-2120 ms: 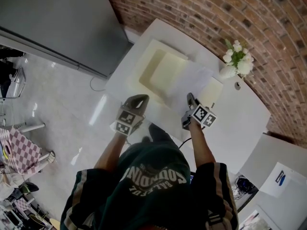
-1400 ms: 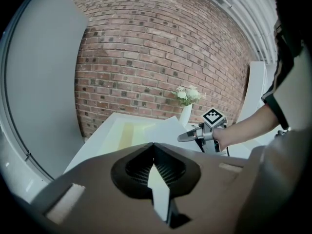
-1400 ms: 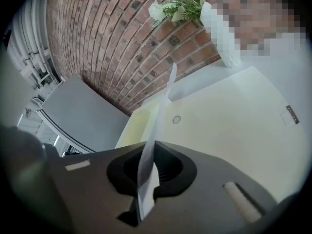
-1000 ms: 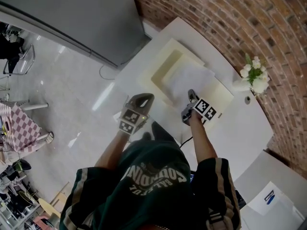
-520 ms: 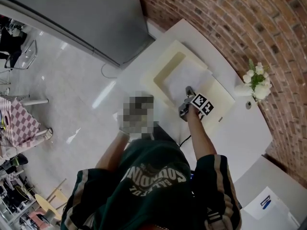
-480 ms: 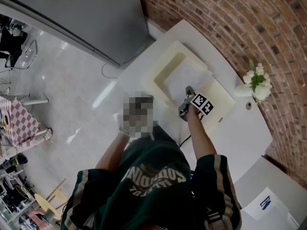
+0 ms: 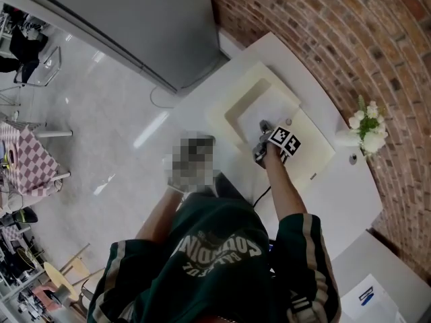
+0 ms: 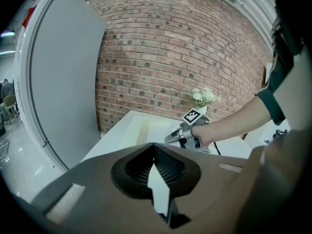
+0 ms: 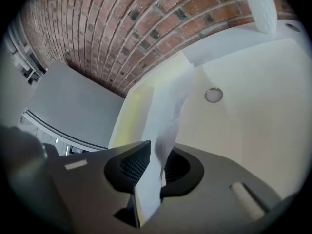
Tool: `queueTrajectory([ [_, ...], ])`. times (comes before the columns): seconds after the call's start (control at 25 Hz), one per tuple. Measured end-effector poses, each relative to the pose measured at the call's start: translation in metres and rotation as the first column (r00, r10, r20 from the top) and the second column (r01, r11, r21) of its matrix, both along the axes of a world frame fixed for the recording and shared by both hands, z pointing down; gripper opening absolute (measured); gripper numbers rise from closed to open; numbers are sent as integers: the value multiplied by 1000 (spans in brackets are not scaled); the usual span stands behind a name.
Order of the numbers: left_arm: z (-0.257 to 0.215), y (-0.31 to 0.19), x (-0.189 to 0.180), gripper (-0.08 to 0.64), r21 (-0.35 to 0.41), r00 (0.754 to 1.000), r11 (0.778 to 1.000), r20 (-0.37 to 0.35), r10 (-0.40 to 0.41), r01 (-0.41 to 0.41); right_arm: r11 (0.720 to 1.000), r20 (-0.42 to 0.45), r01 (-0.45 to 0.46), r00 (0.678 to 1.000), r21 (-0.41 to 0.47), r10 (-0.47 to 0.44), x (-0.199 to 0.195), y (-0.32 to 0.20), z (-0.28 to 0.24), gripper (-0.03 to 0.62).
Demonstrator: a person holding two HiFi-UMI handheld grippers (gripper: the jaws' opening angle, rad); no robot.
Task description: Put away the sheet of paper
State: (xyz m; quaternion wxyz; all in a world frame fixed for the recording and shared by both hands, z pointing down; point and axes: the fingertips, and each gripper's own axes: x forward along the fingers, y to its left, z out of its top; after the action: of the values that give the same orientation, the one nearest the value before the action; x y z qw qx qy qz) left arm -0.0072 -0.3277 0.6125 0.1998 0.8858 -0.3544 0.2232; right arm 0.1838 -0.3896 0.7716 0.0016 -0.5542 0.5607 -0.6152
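Jaws of the right claw (image 9: 159, 148) stand partly apart, having just been opening. The thin white sheet of paper (image 9: 168, 106) runs up between their dark ribbed pads without being pinched. Its lower edge sits in the gap, and the rest curls away forward, slightly rumpled.

Just beyond the tips the sheet leans over the shallow cream rectangular tray (image 9: 127, 112), whose smooth raised rim shows pale yellow to the claw's left. To the claw's right lies a flat cream panel (image 9: 253, 111), matt and plain, with a small round metal disc (image 9: 213, 95) set in it. Both rest on the smooth white table (image 9: 229, 39).

Farther ahead, near the table's back edge, stands the ribbed white vase (image 9: 261, 6), which in the head view carries white flowers (image 7: 369, 116). Behind it rises the rough red brick wall (image 9: 122, 28) with pale mortar lines. Off to the claw's left is a large plain grey panel (image 9: 68, 106).

The left claw (image 8: 154, 145) is held back from the table, near the person's body and well apart from the tray. Its tips meet with nothing between them, and only a narrow slot shows lower down between the ribbed pads. Ahead of it, the person's hand (image 8: 204, 133) grips the right claw under its square-marked cube (image 8: 193, 115).
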Motion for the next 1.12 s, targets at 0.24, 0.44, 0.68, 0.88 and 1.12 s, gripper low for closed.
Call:
queueTrajectory([
  [0.24,-5,-1,-19,11,12,999,999,10,-43,43,996,0,84,997,-25,-84,-20,-11,8,80],
  [0.44,-5,0,-21,11,25,999,998,7,-53,53,988,-39,141,989,-65,-144,-16,-6,12,115],
  [0.68,-7,0,-15,11,23,1000,1000,-3,-7,7,989,-119,129,983,-78,-138,4,17,0,141],
  [0.88,-14,-10,7,11,42,997,997,-27,70,-69,999,-201,30,979,-25,-35,36,39,-19,30],
  [1.12,-21,-20,31,11,82,988,986,-36,147,-144,992,-322,18,947,121,22,60,57,-57,2],
])
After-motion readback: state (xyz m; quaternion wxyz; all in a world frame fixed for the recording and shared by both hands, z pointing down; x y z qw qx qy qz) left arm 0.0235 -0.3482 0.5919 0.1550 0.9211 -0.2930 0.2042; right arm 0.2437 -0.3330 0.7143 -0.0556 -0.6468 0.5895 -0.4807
